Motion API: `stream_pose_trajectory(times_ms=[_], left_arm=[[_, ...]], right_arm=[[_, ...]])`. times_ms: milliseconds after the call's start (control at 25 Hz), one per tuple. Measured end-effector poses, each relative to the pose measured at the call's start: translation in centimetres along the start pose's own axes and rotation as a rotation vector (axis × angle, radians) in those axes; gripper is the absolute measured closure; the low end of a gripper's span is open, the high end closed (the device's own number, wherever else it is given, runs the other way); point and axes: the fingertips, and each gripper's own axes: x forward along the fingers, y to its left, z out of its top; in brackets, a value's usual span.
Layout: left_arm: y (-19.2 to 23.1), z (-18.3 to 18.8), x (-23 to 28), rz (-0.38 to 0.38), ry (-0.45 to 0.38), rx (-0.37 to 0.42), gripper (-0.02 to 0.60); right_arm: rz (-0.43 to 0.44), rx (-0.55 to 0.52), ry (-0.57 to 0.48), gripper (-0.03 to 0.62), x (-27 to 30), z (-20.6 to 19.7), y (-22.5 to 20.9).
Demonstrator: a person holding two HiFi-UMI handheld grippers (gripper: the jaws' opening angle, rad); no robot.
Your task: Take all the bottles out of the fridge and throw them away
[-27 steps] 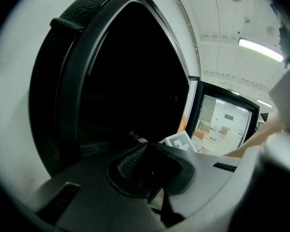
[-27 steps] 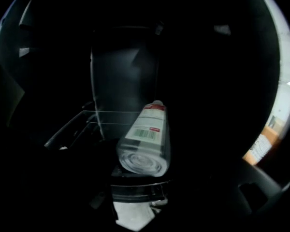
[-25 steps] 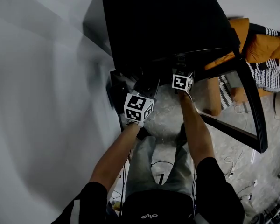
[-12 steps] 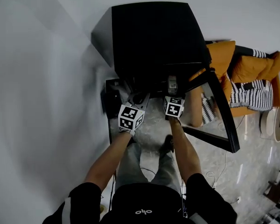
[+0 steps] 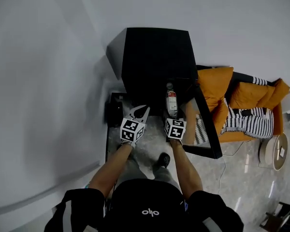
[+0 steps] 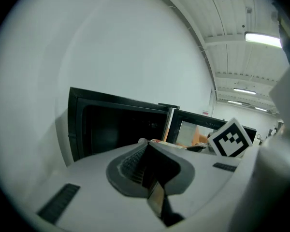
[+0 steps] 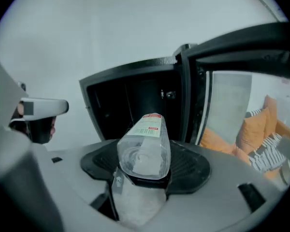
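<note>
Dim, fisheye-warped (dark vignetted corners), soft focus

In front of the fridge (image 5: 154, 57), whose dark inside stands open toward the person, the grey floor (image 5: 149, 148) gives room on both sides of the person's shoe (image 5: 163, 159). On the fridge's right its open door (image 5: 205, 129) juts out toward the person and fences that room off from the orange sofa (image 5: 215, 83) beyond it. On the fridge's left a low dark thing (image 5: 112, 112), too dim to name, sits between the fridge and the white wall (image 5: 48, 81), so that side is tight, while the fridge's flat top lies free.
</note>
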Motion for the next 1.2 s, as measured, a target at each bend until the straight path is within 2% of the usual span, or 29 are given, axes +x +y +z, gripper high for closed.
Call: stream_pose_trajectory(times_ms=[320,600,800,1200], left_arm=[[-1.2,1.5,-2.7,0.108,-0.041,-0.015,0.575],[-0.1,1.8,-5.1,0.187,-0.06,-0.025,0.575],[2.3,1.3,-8.2,0.262,-0.065,-0.035,0.575],[8.7,-1.0,-17.7,0.472,-0.092,-0.1,0.575]], right_arm=[[0.102,-0.068,-0.012,0.284,-4.2,1.5,0.0],[0.187,-0.114,-0.01,0.284,-4.8,2.0,2.6],[0.283,-0.16,-0.001,0.284,-4.3,1.8,7.4],[0.499,-0.298,0.042,0.283,-3.5,0.2,19.4]])
